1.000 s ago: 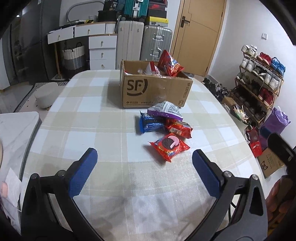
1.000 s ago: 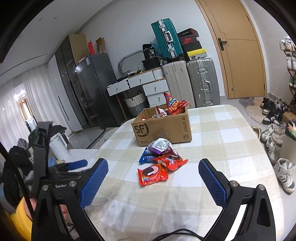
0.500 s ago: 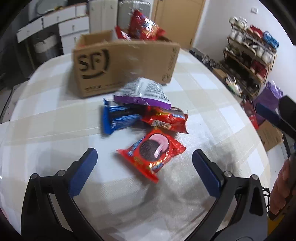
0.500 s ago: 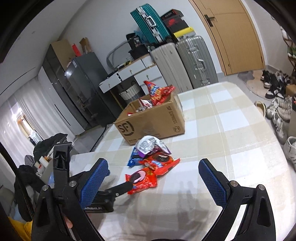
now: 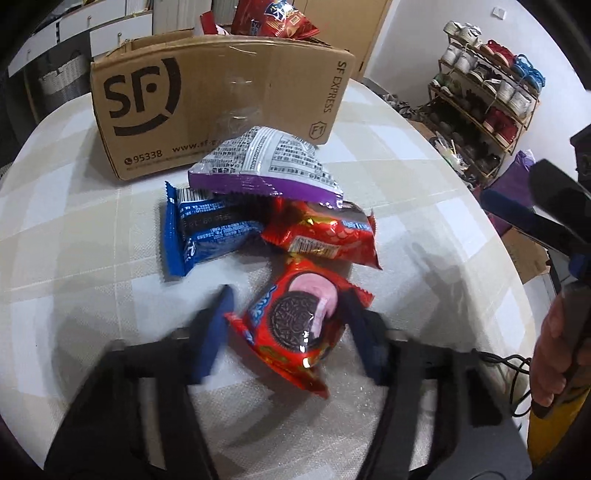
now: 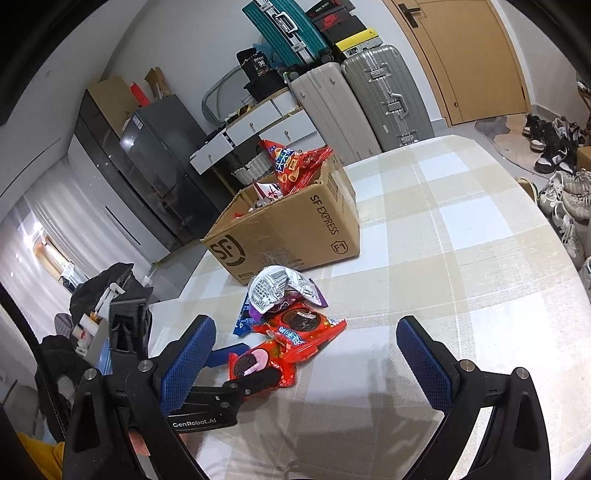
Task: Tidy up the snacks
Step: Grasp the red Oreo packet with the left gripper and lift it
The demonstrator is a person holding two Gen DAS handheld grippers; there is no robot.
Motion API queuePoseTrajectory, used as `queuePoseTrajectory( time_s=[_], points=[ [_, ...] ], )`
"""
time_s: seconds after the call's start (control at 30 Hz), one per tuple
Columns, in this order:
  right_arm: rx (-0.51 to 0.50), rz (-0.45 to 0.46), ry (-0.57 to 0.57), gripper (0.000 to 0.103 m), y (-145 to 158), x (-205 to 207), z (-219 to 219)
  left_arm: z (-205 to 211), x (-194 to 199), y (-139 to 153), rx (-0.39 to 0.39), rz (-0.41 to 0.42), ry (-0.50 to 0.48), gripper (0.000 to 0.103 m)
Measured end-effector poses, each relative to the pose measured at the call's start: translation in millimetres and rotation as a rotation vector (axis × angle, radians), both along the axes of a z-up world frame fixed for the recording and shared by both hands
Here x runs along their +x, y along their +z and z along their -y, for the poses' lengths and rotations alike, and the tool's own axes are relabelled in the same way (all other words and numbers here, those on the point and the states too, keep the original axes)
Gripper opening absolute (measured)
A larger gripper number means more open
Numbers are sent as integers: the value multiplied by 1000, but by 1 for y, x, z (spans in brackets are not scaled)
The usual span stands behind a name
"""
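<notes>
Found the left gripper [image 5: 286, 314] low over the checked surface [image 5: 92, 221], its two blue fingers set either side of a red cookie packet [image 5: 295, 332] at the near end of the snack pile. Could not tell through the motion blur whether those fingers pressed the packet or merely flanked it. Saw, from the right wrist view, one dark finger lying across the packet's near edge. Noted the right gripper [image 6: 303, 332] released, fingers spread wide, held above the surface on the near right of the pile and touching nothing. Counted three more snacks just beyond the red packet: a second red packet [image 5: 325, 232], a blue packet [image 5: 207, 229] to its left, and a purple-and-silver bag [image 5: 266, 162] resting on top of both. Placed the open cardboard box [image 5: 221, 99] just behind them, with a red snack bag [image 5: 273, 22] sticking up out of it. Spotted a shoe rack [image 5: 487, 92] far right, beyond the surface.
</notes>
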State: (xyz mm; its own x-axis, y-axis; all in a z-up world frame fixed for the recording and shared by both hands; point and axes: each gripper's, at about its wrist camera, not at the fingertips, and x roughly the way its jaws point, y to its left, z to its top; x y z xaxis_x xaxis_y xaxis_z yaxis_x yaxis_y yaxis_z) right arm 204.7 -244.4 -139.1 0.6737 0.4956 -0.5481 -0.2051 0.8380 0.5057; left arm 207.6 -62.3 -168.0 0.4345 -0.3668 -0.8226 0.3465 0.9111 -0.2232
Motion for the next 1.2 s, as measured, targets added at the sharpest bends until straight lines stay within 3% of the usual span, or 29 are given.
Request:
queuePoseTrajectory(
  time_s=[0.43,0.6,0.8,1.0,1.2],
  points=[
    [-19,-12,-5,100,2,-8,-7,-9,-20,4,-34,21,31,42],
    [-77,-10,12,100,7,-9,-19,-26,-32,15,-54,43,62,42],
    [-248,5,150,100,10,7,-53,-64,-56,28,-63,80,124,42],
    [-403,-15,278,100,-9,39,-82,-95,-70,39,-75,102,170,42],
    [-428,-78,358,100,-33,67,-94,-120,-74,41,-87,101,206,42]
  ],
)
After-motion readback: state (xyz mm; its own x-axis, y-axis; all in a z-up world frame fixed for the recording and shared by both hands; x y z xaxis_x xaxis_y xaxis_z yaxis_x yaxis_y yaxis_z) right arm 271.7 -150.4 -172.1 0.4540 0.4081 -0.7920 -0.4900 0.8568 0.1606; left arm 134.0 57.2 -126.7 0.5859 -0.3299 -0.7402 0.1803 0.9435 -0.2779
